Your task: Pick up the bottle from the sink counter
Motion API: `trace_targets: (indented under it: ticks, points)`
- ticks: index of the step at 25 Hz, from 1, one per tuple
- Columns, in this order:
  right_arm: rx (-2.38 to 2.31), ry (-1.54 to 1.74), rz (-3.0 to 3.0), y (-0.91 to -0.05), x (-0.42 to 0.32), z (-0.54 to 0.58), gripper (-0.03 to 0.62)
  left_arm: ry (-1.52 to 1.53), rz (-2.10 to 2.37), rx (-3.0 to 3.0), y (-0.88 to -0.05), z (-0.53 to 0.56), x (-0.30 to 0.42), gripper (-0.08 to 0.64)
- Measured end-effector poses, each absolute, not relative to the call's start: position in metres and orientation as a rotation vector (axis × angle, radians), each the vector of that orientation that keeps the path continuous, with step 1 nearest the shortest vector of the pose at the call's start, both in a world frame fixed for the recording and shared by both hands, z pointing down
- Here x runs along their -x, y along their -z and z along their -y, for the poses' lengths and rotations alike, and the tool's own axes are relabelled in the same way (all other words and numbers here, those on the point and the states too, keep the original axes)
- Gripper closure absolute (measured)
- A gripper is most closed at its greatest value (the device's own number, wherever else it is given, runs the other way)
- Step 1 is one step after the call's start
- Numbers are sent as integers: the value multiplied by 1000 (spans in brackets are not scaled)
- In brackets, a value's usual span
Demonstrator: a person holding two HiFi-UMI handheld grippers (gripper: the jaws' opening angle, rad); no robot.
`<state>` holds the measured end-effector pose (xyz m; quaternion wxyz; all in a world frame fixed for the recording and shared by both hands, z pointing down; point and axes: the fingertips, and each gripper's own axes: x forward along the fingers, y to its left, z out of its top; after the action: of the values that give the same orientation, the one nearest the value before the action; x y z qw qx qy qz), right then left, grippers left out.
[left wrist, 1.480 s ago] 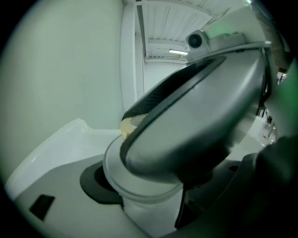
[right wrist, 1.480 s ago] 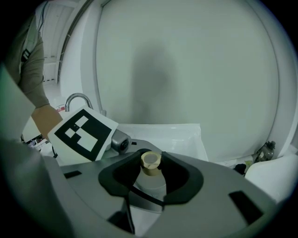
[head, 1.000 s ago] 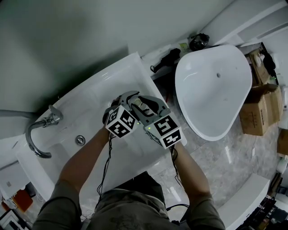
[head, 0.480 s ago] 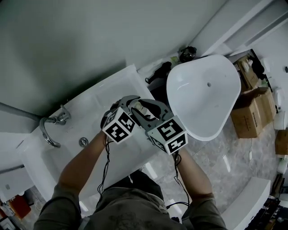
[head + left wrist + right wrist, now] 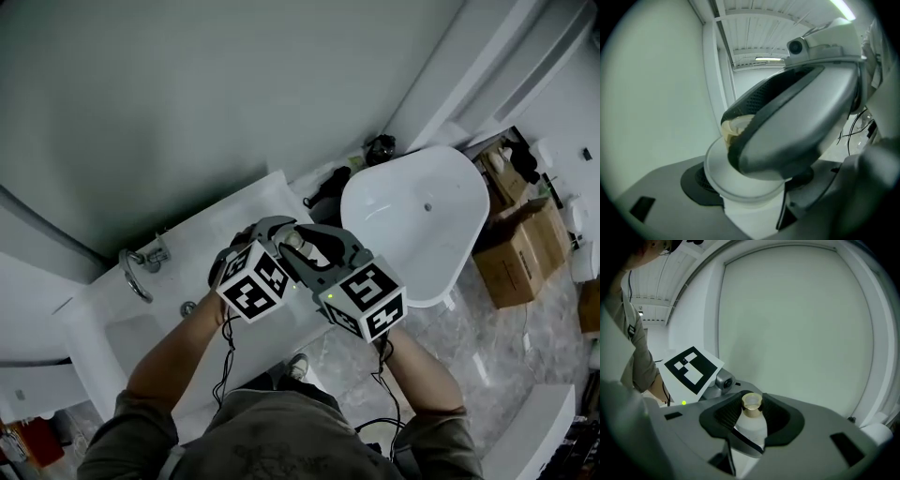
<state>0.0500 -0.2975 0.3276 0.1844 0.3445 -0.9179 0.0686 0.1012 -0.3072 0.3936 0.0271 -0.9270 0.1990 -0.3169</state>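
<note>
The right gripper [image 5: 752,420] is clamped on the white bottle [image 5: 751,431]. Its dark ribbed pads [image 5: 723,416] press the bottle's shoulders from both sides, and the tan cap [image 5: 752,403] stands just past the fingertips. The left gripper [image 5: 750,194] grips the same bottle from the opposite side, its jaws narrowed onto the body, with one right jaw crossing over the top. The bottle hangs upright between the two sets of fingers, off the sink counter [image 5: 239,199] below them, whose faucet [image 5: 139,272] lies well to their left.
</note>
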Motion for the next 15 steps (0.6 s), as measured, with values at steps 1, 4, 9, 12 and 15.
trace_targets:
  ticks: [1,4,9,12,15]
  points:
    - [-972,-174,2594,-318,-49,291,449,969,-615,2853,-384,302,-100,224]
    - [-973,-109,2618,-291,-45,270,449,934,-620,2821,-357,283,-98,224]
    - [-976,-42,2647,-266,-44,235,448,911,-615,2769,-331,251,-97,224]
    - [-992,-39,2666,-258,-42,216,448,912,-600,2767,-325,233,-97,224]
    - [-999,-44,2670,-257,-43,199,448,914,-595,2770,-326,217,-99,224]
